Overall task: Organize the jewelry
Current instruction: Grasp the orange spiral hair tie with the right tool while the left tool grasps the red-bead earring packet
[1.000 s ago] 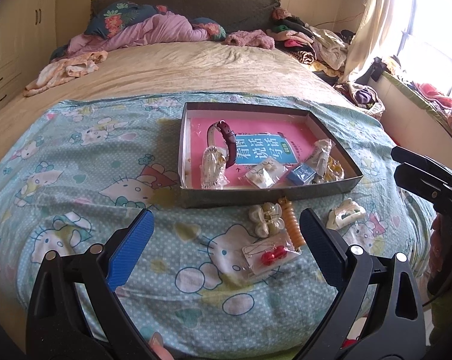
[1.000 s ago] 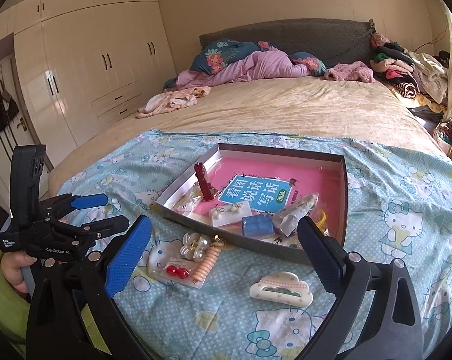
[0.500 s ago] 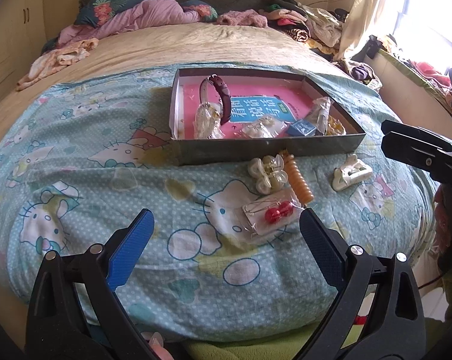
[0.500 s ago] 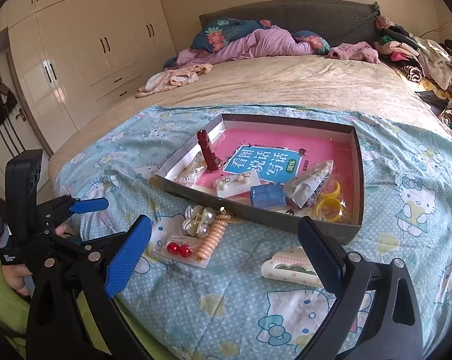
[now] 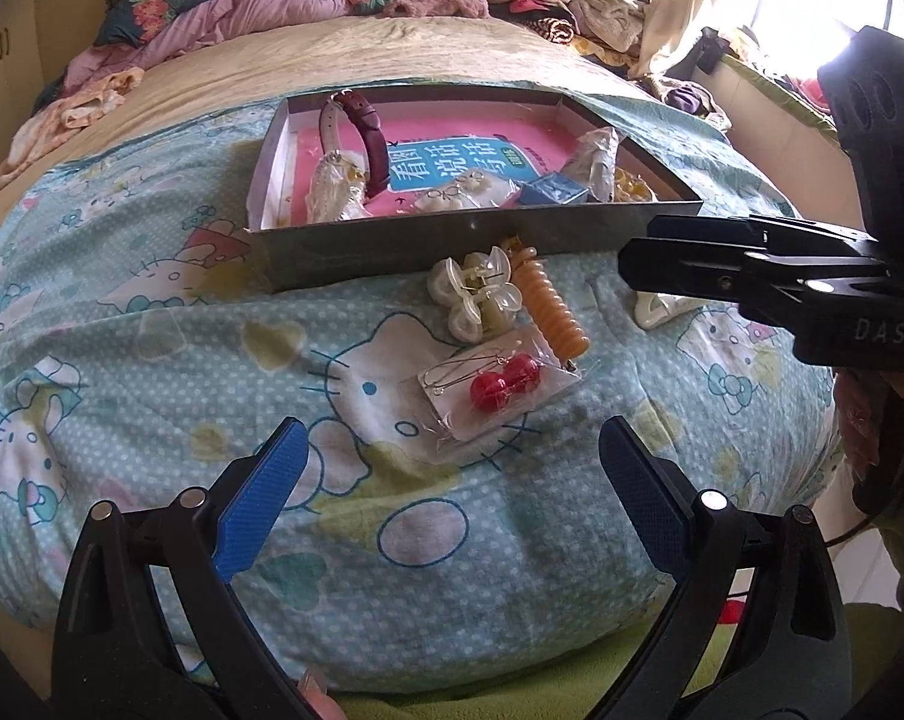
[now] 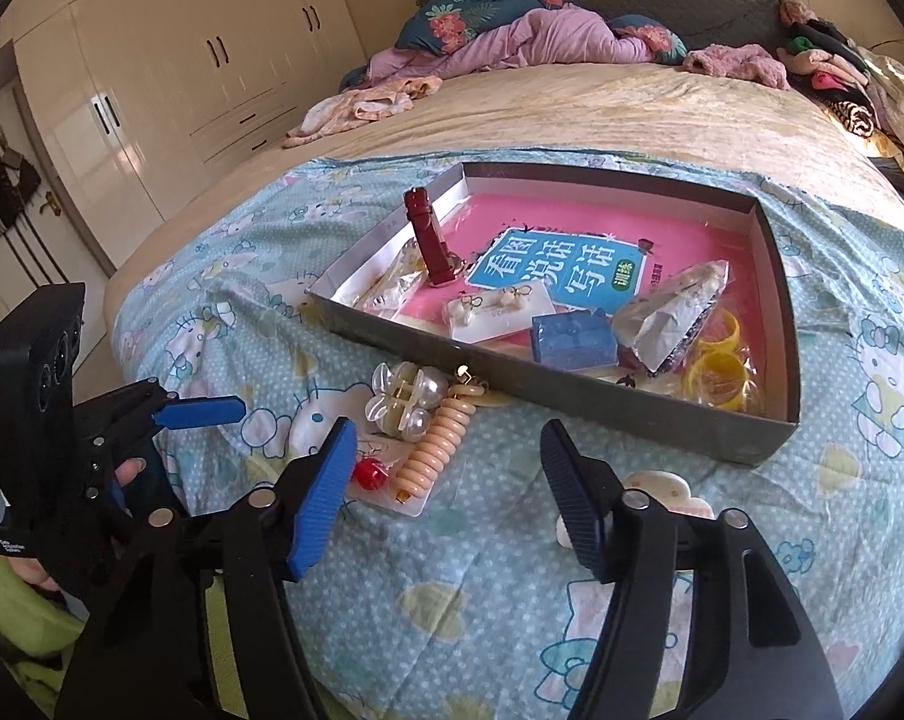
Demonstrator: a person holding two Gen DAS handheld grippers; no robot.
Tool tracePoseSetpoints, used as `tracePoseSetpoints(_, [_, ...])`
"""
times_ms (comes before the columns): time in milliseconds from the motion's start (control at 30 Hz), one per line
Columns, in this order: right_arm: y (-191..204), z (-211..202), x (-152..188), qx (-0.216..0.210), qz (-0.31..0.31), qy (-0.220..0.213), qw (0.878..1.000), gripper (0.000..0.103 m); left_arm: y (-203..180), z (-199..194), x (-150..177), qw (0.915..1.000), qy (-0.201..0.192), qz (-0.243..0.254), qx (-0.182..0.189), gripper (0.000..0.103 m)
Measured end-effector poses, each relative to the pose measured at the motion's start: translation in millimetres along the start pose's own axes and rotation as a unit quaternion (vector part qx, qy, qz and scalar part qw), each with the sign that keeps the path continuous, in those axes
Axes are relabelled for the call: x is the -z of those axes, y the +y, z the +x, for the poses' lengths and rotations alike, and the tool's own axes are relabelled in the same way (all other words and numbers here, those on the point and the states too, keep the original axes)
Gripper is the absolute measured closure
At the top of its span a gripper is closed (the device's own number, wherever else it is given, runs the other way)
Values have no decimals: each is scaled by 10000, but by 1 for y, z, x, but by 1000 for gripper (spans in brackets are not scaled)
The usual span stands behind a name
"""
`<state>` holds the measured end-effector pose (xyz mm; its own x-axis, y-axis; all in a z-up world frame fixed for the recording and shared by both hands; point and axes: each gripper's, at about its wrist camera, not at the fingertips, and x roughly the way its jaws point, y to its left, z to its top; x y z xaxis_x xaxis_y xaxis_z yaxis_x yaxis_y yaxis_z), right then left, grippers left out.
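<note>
The bedspread [image 5: 152, 360] is pale turquoise, dotted white and printed with white cartoon cats. The box [image 6: 571, 393] has grey outer walls, white inner walls and a pink floor bearing a blue label [image 6: 562, 267] with white characters. In it stands a maroon strap [image 6: 431, 240] beside a small blue case [image 6: 571, 333] and yellow rings [image 6: 718, 369]. Ahead of the black, blue-padded left gripper [image 5: 446, 474] lie red beads [image 5: 502, 384], a peach coil [image 5: 553, 306] and a pearly white clip [image 5: 472, 297].

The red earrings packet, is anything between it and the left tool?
Nothing visible: bare blanket lies between the open left tool and the red earrings packet. The orange coil tie overlaps its far edge.
</note>
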<state>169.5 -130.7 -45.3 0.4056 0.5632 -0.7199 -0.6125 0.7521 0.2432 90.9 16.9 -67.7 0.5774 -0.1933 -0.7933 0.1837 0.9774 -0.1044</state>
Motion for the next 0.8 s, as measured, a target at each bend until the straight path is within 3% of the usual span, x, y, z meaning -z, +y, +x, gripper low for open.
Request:
tracePoseSetpoints(333, [-10, 45, -2, -334, 178, 476, 9981, 75, -2, 20, -3, 9997, 202, 141, 6, 12])
tracePoseSetpoints(567, [-16, 62, -4, -625, 381, 573, 9957, 77, -1, 33, -8, 9992, 349, 174, -11, 12])
tracePoseSetpoints(800, [-27, 47, -3, -682, 512, 347, 9958, 85, -5, 45, -17, 9988, 371, 302, 34, 12])
